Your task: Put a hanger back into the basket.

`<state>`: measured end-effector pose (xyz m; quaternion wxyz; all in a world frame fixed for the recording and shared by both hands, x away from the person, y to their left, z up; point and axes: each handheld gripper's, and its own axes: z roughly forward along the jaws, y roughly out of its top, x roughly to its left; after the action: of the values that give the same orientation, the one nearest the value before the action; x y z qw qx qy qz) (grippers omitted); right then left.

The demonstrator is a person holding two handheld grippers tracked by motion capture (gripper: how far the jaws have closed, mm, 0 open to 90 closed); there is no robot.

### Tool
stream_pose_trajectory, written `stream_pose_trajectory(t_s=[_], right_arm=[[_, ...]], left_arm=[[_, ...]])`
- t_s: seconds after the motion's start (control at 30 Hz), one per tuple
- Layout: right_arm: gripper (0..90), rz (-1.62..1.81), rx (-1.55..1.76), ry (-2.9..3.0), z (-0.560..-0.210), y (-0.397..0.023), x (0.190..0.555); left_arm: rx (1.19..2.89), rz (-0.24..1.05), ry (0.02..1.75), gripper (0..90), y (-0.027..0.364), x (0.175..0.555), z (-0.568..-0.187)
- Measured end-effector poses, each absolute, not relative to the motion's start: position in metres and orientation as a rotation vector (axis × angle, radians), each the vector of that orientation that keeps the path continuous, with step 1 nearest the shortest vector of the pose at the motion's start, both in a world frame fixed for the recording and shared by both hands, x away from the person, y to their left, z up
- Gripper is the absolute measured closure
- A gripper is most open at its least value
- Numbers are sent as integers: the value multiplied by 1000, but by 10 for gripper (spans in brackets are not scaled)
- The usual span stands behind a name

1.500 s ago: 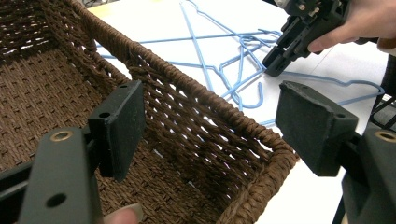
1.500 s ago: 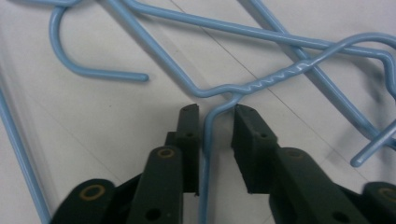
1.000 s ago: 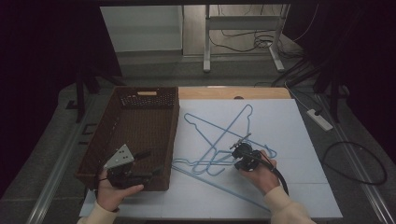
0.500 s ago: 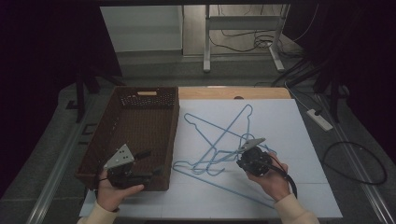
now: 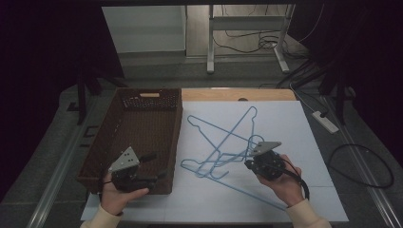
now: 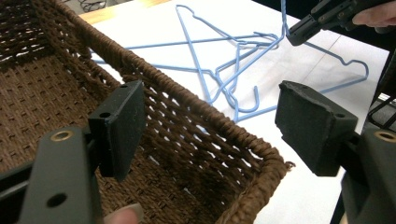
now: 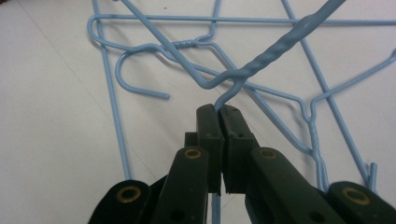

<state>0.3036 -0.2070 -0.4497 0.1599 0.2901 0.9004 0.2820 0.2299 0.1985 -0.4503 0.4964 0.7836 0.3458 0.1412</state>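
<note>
The right gripper (image 5: pixel 254 160), low and right of centre in the high view, is clamped on the wire of a pale blue wire coat hanger (image 7: pixel 280 44) — in the right gripper view its jaws are pressed together on the thin wire just below the twisted neck. Compared with a second ago, this gripper has shifted a little to the right and come up off the white table sheet (image 5: pixel 285 118), and the pinched end of the hanger has risen with it, so the neck now slants upward away from the sheet. The rest of that hanger trails in the tangle of other blue wire hangers (image 5: pixel 223 142) lying flat at mid-frame, just right of the dark brown woven basket (image 5: pixel 128 175).

The left gripper (image 5: pixel 149 166) has not moved — it hovers at the basket's near corner at lower left, jaws wide with nothing between them.

By my reading the grasp has taken and the lift has begun; the hanger probably still has to come free of the pile, whose hooks look interlocked and could drag along.
</note>
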Motion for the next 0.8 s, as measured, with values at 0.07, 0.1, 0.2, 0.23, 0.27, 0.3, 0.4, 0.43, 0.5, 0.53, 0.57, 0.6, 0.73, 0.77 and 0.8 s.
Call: stream_pose_trajectory(t_s=[0.07, 0.1, 0.2, 0.23, 0.27, 0.3, 0.4, 0.43, 0.5, 0.53, 0.57, 0.6, 0.73, 0.77, 0.8], right_arm=[[881, 814, 811, 2563, -447, -207, 302], [882, 820, 804, 2563, -445, -207, 301], [882, 826, 766, 2568, -440, -206, 298], [882, 828, 754, 2569, -438, -206, 297], [882, 825, 751, 2568, -436, -206, 296], [882, 834, 738, 2573, -435, -207, 295], [883, 848, 715, 2573, -429, -208, 291], [883, 848, 715, 2573, -429, -208, 291], [883, 877, 683, 2567, -422, -211, 288], [883, 886, 682, 2567, -420, -212, 287], [883, 886, 682, 2567, -420, -212, 287], [883, 895, 676, 2565, -418, -213, 286], [883, 942, 651, 2555, -406, -221, 284], [883, 942, 651, 2555, -406, -221, 284], [883, 960, 649, 2551, -403, -224, 284]], left_arm=[[1900, 339, 836, 259, 197, 230, -450], [1900, 340, 835, 259, 197, 230, -450], [1899, 339, 833, 259, 197, 230, -450], [1899, 339, 832, 259, 197, 230, -450], [1900, 339, 831, 259, 196, 230, -449], [1901, 339, 829, 259, 196, 230, -449], [1904, 338, 825, 259, 194, 230, -448], [1904, 338, 825, 259, 194, 230, -448], [1910, 333, 814, 259, 190, 231, -447], [1910, 333, 814, 260, 190, 231, -447], [1912, 334, 812, 260, 189, 231, -446], [1914, 332, 807, 260, 187, 232, -445], [1917, 331, 794, 260, 183, 233, -442], [1916, 331, 792, 260, 182, 234, -441], [1917, 330, 789, 260, 180, 234, -440]])
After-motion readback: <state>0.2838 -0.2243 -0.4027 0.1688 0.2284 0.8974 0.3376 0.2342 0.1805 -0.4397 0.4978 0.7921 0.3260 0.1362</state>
